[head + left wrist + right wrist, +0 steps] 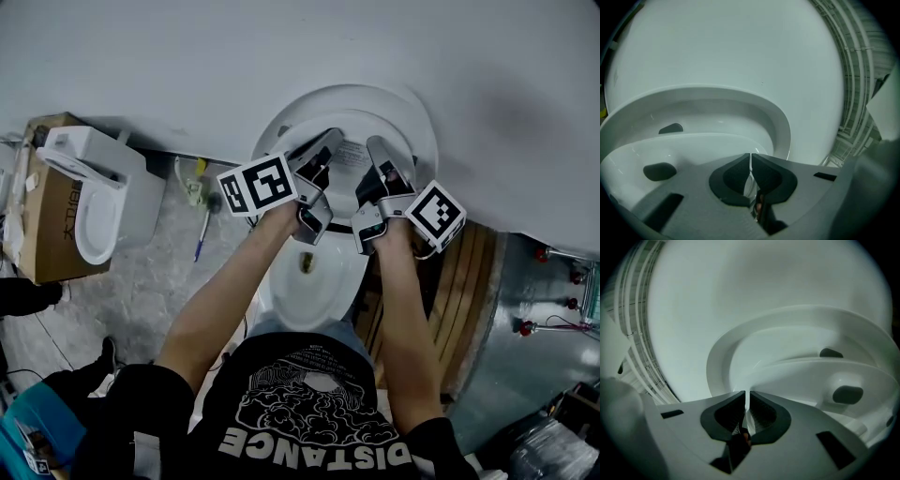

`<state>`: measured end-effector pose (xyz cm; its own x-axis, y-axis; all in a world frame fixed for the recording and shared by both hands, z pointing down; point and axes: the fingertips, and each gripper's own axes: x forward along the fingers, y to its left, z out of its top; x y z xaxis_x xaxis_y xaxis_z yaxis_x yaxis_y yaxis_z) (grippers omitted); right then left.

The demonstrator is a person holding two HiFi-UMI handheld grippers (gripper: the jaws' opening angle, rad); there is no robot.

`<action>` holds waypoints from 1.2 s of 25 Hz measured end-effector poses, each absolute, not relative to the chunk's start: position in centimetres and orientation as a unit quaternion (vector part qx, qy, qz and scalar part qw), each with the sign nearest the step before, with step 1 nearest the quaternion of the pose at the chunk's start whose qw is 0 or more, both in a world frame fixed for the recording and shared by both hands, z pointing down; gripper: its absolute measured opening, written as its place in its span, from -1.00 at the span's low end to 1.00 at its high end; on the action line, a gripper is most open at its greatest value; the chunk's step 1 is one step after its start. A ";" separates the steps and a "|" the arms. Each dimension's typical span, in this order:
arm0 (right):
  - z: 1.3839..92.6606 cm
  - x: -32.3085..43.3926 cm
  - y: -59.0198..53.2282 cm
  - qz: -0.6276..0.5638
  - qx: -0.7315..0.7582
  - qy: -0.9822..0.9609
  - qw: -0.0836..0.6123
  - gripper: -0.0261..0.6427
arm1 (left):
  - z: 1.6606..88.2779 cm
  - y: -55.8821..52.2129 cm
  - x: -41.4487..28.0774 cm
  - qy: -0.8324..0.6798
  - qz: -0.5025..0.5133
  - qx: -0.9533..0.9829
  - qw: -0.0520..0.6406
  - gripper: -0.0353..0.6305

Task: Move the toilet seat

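Note:
The white toilet seat (349, 120) stands lifted off the bowl (314, 281), in front of the raised lid (417, 117) near the wall. Both grippers reach up to the seat's front rim, side by side. My left gripper (326, 148) has its dark pads (736, 176) closed on the seat's thin white edge (693, 140). My right gripper (382, 150) pinches the same rim (797, 369) further right, pads (761, 416) nearly touching. Dark rubber bumpers (658, 171) (847, 393) show on the seat's underside, with the lid (717, 96) just behind it.
A second white toilet (94, 192) sits beside a cardboard box (42, 211) at the left. Small items (197, 192) lie on the grey floor by the wall. Wooden planks (464, 281) and a metal sheet (539, 319) stand to the right of the bowl.

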<state>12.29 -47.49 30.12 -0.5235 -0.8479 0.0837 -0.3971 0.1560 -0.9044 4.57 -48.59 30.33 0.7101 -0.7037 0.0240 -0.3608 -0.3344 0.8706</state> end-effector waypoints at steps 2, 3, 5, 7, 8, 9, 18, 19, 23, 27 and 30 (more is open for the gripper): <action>30.2 12.4 -47.5 -0.484 -0.434 0.725 0.225 -0.81 | 30.3 -48.6 4.5 -0.335 -0.182 0.797 0.469 -0.82; 30.5 12.8 -47.5 -0.481 -0.444 0.725 0.214 -0.81 | 30.3 -48.6 4.5 -0.335 -0.182 0.797 0.469 -0.82; 30.7 13.0 -47.4 -0.480 -0.451 0.724 0.205 -0.81 | 30.4 -48.7 4.6 -0.335 -0.181 0.797 0.468 -0.83; 30.4 12.7 -47.5 -0.482 -0.441 0.725 0.217 -0.81 | 30.3 -48.7 4.6 -0.335 -0.179 0.799 0.466 -0.83; 30.3 12.6 -47.5 -0.483 -0.439 0.726 0.220 -0.81 | 30.3 -48.6 4.6 -0.336 -0.177 0.800 0.465 -0.83; 30.3 12.7 -47.5 -0.482 -0.442 0.725 0.217 -0.80 | 30.3 -48.6 4.6 -0.337 -0.176 0.800 0.465 -0.83; 29.2 12.2 -47.6 -0.472 -0.447 0.732 0.206 -0.80 | 30.7 -49.0 4.5 -0.350 -0.140 0.808 0.453 -0.83; 28.9 12.1 -47.4 -0.470 -0.447 0.733 0.204 -0.80 | 30.4 -48.8 4.5 -0.350 -0.136 0.810 0.450 -0.83; 28.1 11.6 -43.9 -0.444 -0.463 0.745 0.185 -0.80 | 29.5 -45.5 4.4 -0.343 -0.126 0.823 0.435 -0.84; 27.5 10.4 -39.3 -0.416 -0.480 0.755 0.162 -0.80 | 28.7 -41.3 3.8 -0.335 -0.113 0.838 0.415 -0.85; 27.6 9.5 -37.0 -0.398 -0.497 0.758 0.140 -0.81 | 28.5 -39.2 3.3 -0.328 -0.100 0.848 0.405 -0.86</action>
